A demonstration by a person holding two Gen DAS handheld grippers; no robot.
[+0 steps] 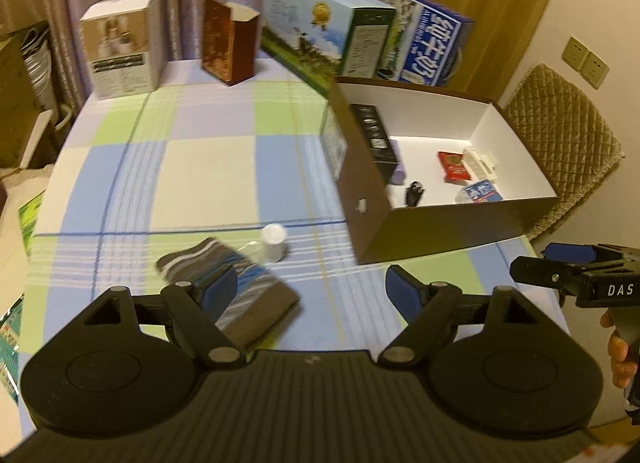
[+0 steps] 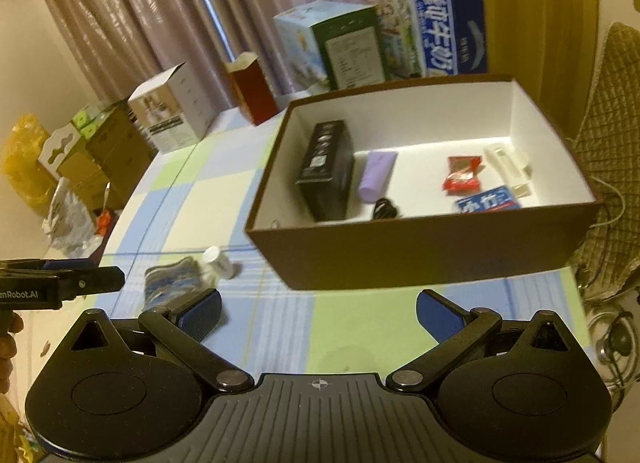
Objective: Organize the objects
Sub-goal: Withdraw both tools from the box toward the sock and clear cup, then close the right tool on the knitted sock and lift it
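Only the right wrist view shows the purple tube (image 2: 377,176) fully.

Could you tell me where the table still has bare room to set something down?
The widest free patch of the table lies between the upright cartons at the back, the brown box and the striped sock. It is crowded near the front, where a white bottle lies beside the sock.

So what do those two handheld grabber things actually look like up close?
Both are matte black plastic. Each gripper, left and right, has two linkage arms with silver pivot pins, round discs, a ribbed centre plate, and blue textured finger pads. White lettering marks their sides. No cables show.
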